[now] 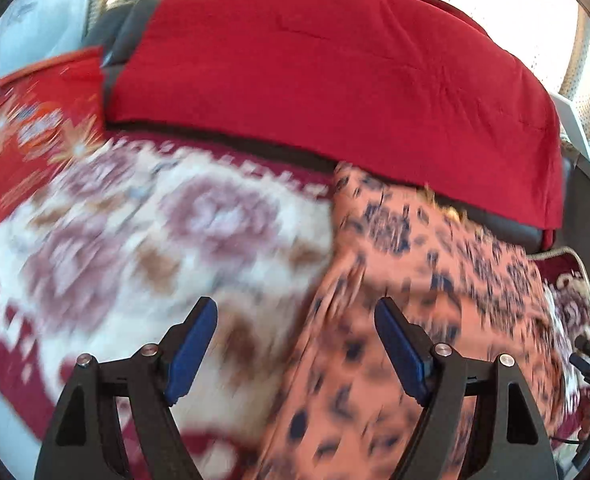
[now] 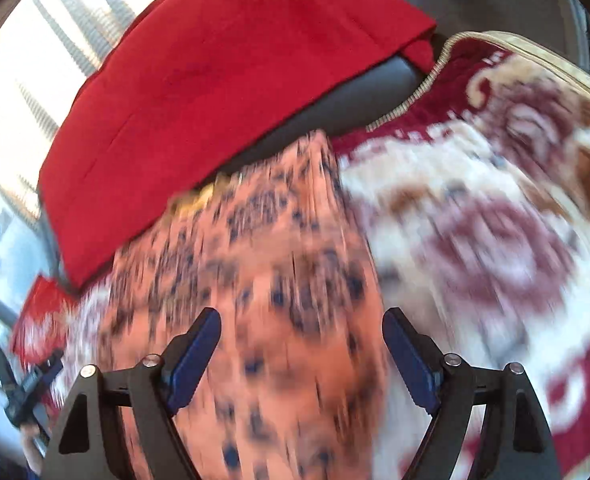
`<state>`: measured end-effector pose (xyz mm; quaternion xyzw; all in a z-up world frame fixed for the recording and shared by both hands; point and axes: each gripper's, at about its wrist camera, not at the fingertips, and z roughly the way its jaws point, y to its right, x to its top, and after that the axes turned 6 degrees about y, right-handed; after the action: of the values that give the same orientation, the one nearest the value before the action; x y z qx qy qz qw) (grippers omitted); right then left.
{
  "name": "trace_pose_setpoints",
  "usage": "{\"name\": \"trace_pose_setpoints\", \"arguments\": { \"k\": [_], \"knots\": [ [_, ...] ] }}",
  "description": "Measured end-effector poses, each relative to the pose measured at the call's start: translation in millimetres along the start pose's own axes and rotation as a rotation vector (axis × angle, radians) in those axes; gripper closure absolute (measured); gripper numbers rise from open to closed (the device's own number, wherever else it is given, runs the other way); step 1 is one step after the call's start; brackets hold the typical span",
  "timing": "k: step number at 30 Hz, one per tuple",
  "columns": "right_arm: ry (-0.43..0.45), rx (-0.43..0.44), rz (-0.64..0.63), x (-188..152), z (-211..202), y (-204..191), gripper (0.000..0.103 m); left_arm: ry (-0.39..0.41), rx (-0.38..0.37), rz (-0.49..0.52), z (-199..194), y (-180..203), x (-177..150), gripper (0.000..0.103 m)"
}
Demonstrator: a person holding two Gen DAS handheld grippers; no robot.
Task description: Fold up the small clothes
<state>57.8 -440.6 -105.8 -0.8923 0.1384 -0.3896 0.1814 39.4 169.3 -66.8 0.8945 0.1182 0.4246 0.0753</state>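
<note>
Both my grippers gape empty; orange patterned garment (image 2: 255,272) runs lengthwise under right gripper (image 2: 301,344), beside left gripper (image 1: 295,336).

red blanket (image 1: 327,80), floral patterned rug (image 2: 495,240)

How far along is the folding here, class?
Done: the orange patterned garment lies in a long narrow strip on the blanket. In hand: nothing; the left gripper and right gripper are both open. Left: probably further folds.
</note>
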Motion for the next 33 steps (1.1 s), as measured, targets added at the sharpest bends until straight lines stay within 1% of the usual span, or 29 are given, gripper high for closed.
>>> {"name": "trace_pose_setpoints", "arguments": {
  "k": [3,5,6,10,11,12,14,15,18,19,20,21,23,24,25,26,28,29,30,31,32,33],
  "knots": [
    [0.031,-0.026,-0.002,-37.0,-48.7,8.6,0.018,-0.017,0.016,-0.009,-37.9,-17.7,-35.7,0.021],
    [0.078,-0.048,0.003,-56.5,-82.9,15.2,0.018,-0.023,0.016,-0.022,-48.4,-24.7,-51.4,0.021],
    [0.115,-0.07,0.005,-62.8,-103.1,19.1,0.018,-0.028,0.014,-0.043,-58.2,-31.4,-62.3,0.021],
    [0.26,-0.143,-0.004,-62.3,-172.6,20.8,0.018,-0.04,0.003,-0.074,-75.1,-38.5,-81.0,0.021],
    [0.289,-0.154,-0.017,-62.1,-186.8,17.3,0.017,-0.042,0.005,-0.073,-76.5,-37.9,-82.6,0.021],
    [0.292,-0.153,-0.034,-66.2,-193.1,11.1,0.016,-0.046,0.002,-0.072,-78.9,-36.8,-84.9,0.021],
    [0.259,-0.142,-0.094,-74.7,-191.3,-3.3,0.016,-0.053,-0.001,-0.078,-81.8,-34.0,-88.1,0.021],
    [0.227,-0.139,-0.15,-85.1,-182.5,-15.0,0.016,-0.051,-0.001,-0.088,-83.2,-32.6,-89.7,0.021],
    [0.112,-0.121,-0.266,-121.8,-142.9,-43.3,0.016,-0.058,-0.005,-0.101,-86.8,-28.2,-94.5,0.021],
    [0.092,-0.109,-0.291,-131.2,-133.2,-49.2,0.016,-0.062,-0.009,-0.095,-88.5,-26.3,-96.4,0.021],
    [0.056,-0.111,-0.339,-146.6,-111.1,-59.8,0.016,-0.063,-0.01,-0.089,-89.6,-25.2,-97.8,0.021],
    [0.031,-0.122,-0.369,-155.0,-99.1,-64.6,0.017,-0.065,-0.007,-0.078,-91.1,-23.4,-99.7,0.021],
    [-0.013,-0.195,-0.446,-169.8,-68.6,-70.7,0.018,-0.07,-0.005,-0.065,-93.1,-21.2,-101.9,0.021],
    [-0.049,-0.259,-0.448,-172.2,-54.0,-67.3,0.029,-0.072,-0.005,-0.06,-94.2,-20.5,-103.0,0.021],
    [-0.087,-0.275,-0.395,-168.6,-46.9,-56.4,0.044,-0.073,-0.003,-0.056,-96.0,-20.5,-103.6,0.021],
    [-0.091,-0.277,-0.346,-164.3,-48.2,-47.6,0.055,-0.069,-0.002,-0.056,-97.8,-20.8,-103.7,0.021],
    [-0.031,-0.336,-0.14,-145.6,-74.2,-6.0,0.055,-0.048,0.005,-0.062,-103.0,-24.0,-103.5,0.021],
    [-0.005,-0.346,-0.043,-140.7,-87.6,14.8,0.054,-0.041,0.009,-0.067,-104.1,-25.9,-103.4,0.021],
    [0.021,-0.319,0.091,-137.5,-104.5,41.3,0.051,-0.039,0.013,-0.077,-103.6,-28.3,-103.8,0.021],
    [0.038,-0.308,0.19,-136.9,-119.2,62.5,0.051,-0.042,0.016,-0.085,-102.1,-29.8,-104.4,0.021],
    [0.042,-0.298,0.217,-136.0,-127.6,72.4,0.051,-0.047,0.016,-0.09,-100.3,-30.2,-104.7,0.021],
    [0.042,-0.292,0.219,-134.5,-134.3,77.7,0.05,-0.055,0.013,-0.095,-97.2,-30.0,-105.5,0.021]
  ]
}}
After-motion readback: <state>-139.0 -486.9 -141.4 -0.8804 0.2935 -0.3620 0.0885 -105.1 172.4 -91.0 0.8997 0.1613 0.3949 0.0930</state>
